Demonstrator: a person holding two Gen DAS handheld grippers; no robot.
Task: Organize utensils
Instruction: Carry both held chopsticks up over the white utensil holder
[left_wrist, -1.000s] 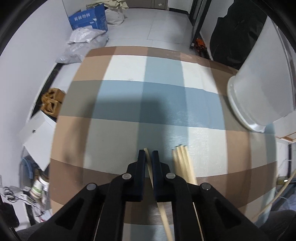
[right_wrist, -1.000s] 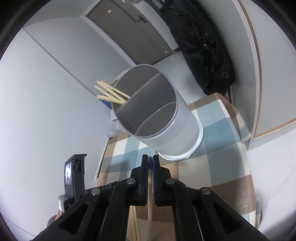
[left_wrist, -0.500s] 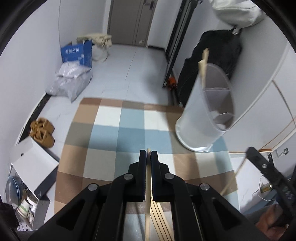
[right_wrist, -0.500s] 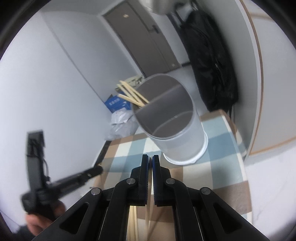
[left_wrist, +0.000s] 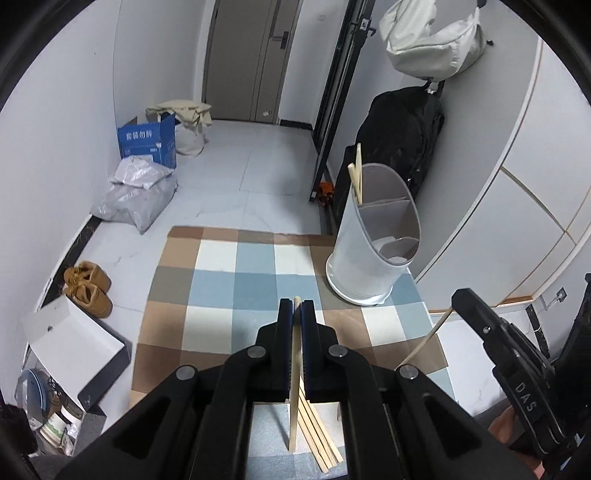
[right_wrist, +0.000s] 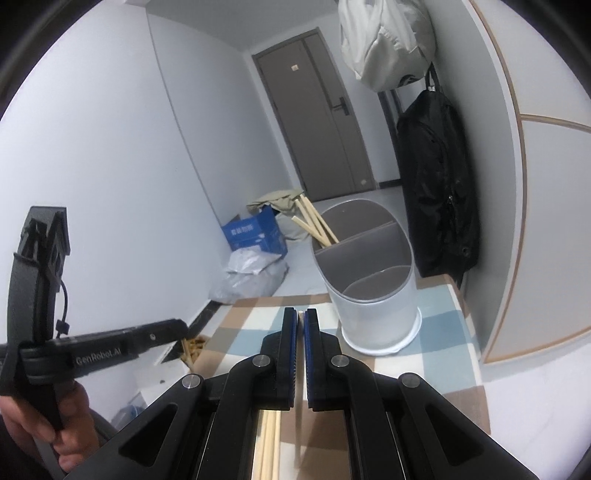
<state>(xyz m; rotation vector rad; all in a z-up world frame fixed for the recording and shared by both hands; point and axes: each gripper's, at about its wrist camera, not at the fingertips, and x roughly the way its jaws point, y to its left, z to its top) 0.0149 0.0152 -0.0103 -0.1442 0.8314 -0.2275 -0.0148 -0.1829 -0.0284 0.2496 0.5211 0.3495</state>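
A white oval utensil holder (left_wrist: 373, 243) with grey dividers stands at the far right of the checked table; it also shows in the right wrist view (right_wrist: 369, 280). Chopsticks (right_wrist: 314, 223) lean in its rear compartment. My left gripper (left_wrist: 295, 310) is shut on a single wooden chopstick (left_wrist: 294, 376), lifted above the table. My right gripper (right_wrist: 300, 317) is shut on another chopstick (right_wrist: 298, 417), also seen in the left wrist view (left_wrist: 424, 343). Several loose chopsticks (left_wrist: 317, 439) lie on the table under the left gripper.
The checked tablecloth (left_wrist: 229, 284) covers a small table. On the floor are a blue box (left_wrist: 147, 142), grey bags (left_wrist: 136, 195), brown shoes (left_wrist: 88, 288) and a white box (left_wrist: 70, 343). A black bag (left_wrist: 399, 147) hangs by the wall.
Both grippers have risen well above the table, each carrying a chopstick. The holder now looks farther off and lower in both views.
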